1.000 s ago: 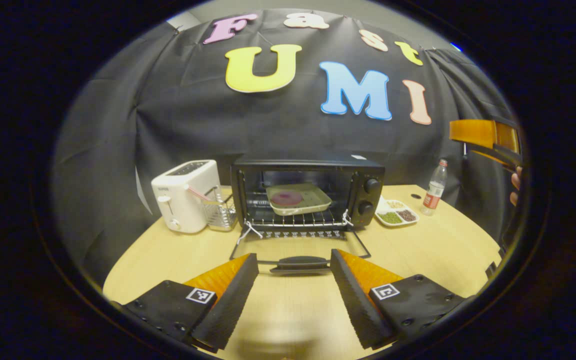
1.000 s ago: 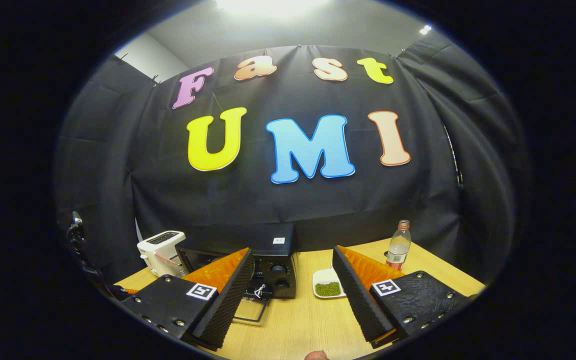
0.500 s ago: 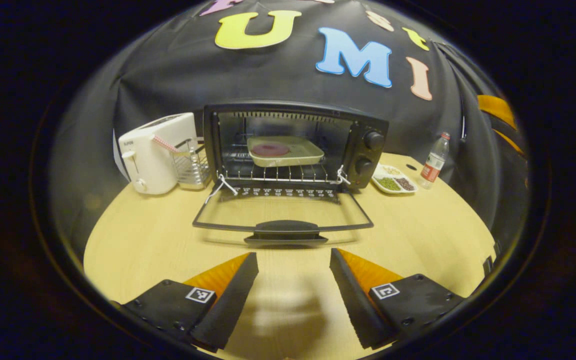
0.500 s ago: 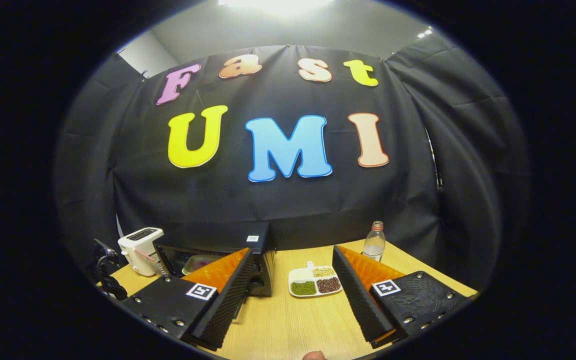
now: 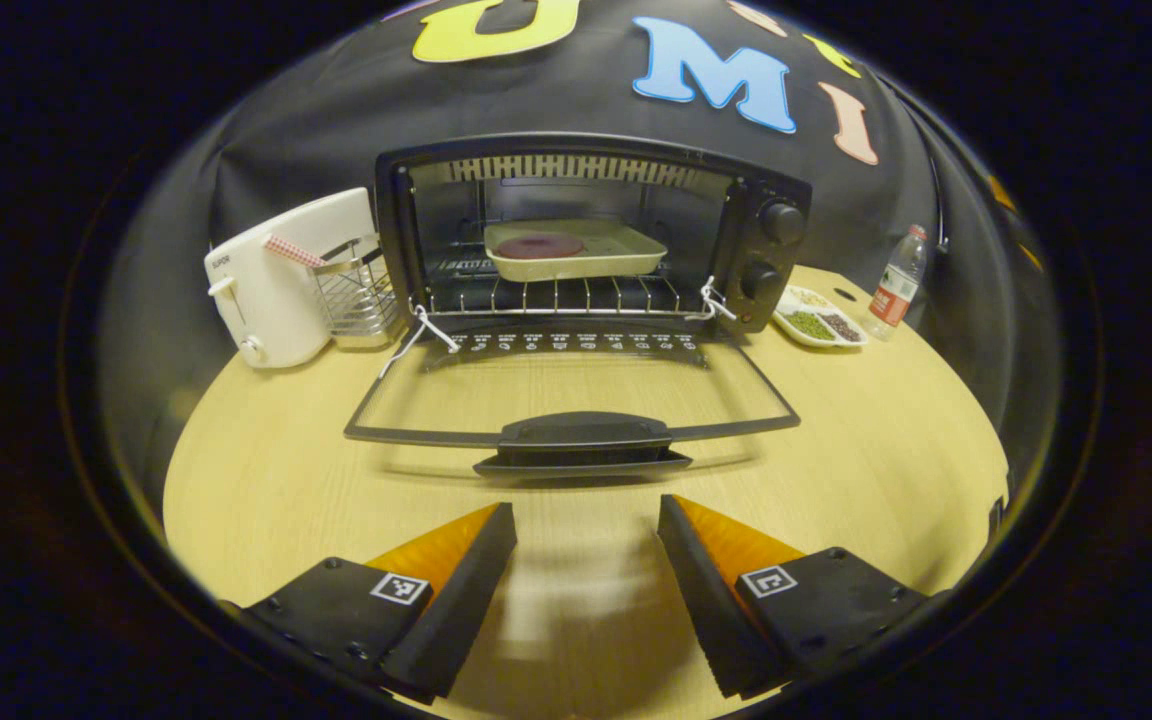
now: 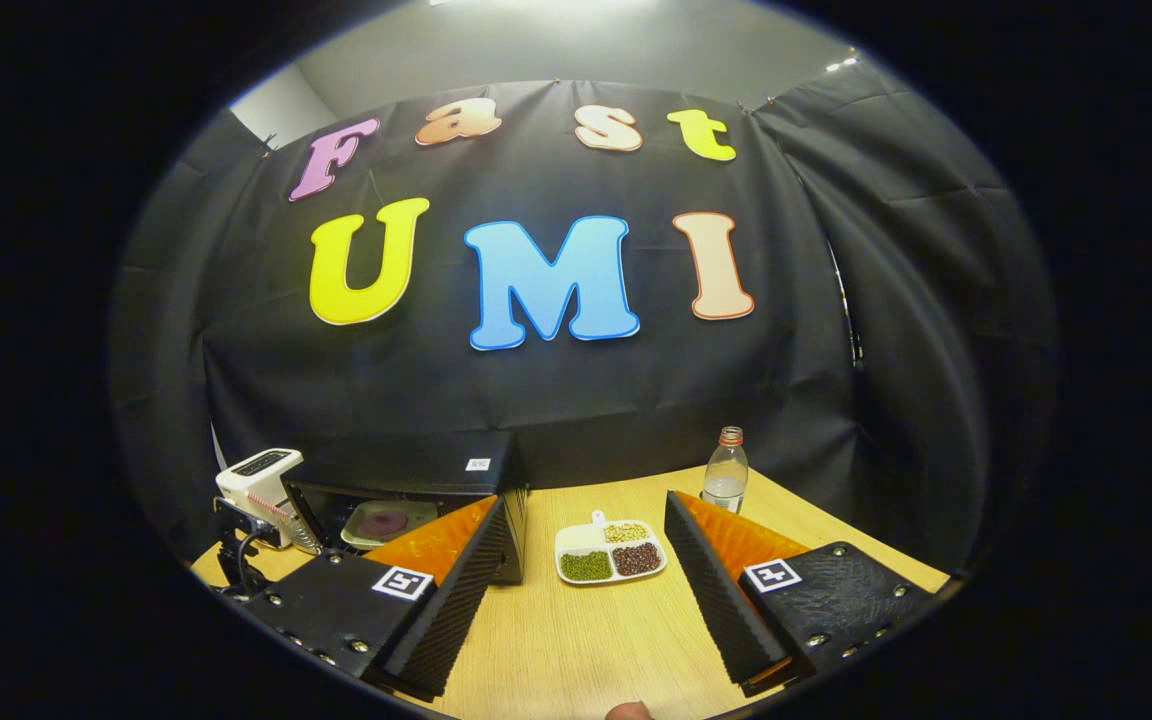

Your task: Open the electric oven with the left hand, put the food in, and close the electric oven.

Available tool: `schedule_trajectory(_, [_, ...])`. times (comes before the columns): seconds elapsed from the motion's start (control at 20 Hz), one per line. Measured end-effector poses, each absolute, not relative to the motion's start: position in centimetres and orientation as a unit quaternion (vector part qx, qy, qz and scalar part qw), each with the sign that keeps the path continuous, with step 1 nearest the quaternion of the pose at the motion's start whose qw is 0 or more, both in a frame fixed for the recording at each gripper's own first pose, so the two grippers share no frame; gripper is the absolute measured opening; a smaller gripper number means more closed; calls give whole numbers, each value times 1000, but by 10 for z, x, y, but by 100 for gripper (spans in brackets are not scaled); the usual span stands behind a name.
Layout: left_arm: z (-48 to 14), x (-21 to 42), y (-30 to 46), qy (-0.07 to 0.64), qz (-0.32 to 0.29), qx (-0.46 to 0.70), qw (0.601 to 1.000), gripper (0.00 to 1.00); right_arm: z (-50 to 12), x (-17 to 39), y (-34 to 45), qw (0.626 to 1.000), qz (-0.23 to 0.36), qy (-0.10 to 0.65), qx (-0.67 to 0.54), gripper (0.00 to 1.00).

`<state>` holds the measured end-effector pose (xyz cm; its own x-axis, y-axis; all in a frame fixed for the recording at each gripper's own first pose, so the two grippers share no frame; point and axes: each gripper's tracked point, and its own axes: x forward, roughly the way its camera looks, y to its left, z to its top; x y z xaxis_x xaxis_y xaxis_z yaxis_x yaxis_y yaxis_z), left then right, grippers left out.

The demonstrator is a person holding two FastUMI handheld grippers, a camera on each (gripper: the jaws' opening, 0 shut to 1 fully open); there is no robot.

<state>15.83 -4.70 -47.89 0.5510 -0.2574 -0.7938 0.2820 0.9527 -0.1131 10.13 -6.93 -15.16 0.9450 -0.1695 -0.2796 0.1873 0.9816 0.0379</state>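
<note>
The black electric oven (image 5: 776, 250) stands at the back of the table with its glass door (image 5: 576, 390) folded flat down. On the wire rack inside rests a cream tray (image 5: 576, 255) holding a dark red round of food (image 5: 539, 246). My left gripper (image 5: 586, 520) is open and empty, low over the table, just short of the door's black handle (image 5: 584, 440). In the right gripper view the oven (image 6: 416, 480) sits at lower left with the tray (image 6: 386, 522) visible inside. My right gripper (image 6: 586, 520) hangs open and empty above the table.
A white toaster (image 5: 276, 280) and a wire basket (image 5: 356, 300) stand left of the oven. A divided white dish of beans (image 5: 821, 325) (image 6: 608, 552) and a plastic bottle (image 5: 894, 283) (image 6: 726, 470) sit to its right. The wooden table (image 5: 866, 440) spreads around them.
My left gripper has dropped and moved in toward the open door's handle, so the oven looms larger. The right gripper has drifted right and back, bringing the bean dish between its fingers.
</note>
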Motion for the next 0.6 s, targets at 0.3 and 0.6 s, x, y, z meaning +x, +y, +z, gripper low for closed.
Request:
schedule_trajectory(0.3, [-487, 173, -48, 439, -149, 36, 885, 98, -150, 104, -60, 986, -82, 142, 26, 97])
schedule_trajectory(0.6, [-486, 179, -46, 425, -132, 42, 895, 100, -147, 102, -52, 987, -72, 140, 16, 97])
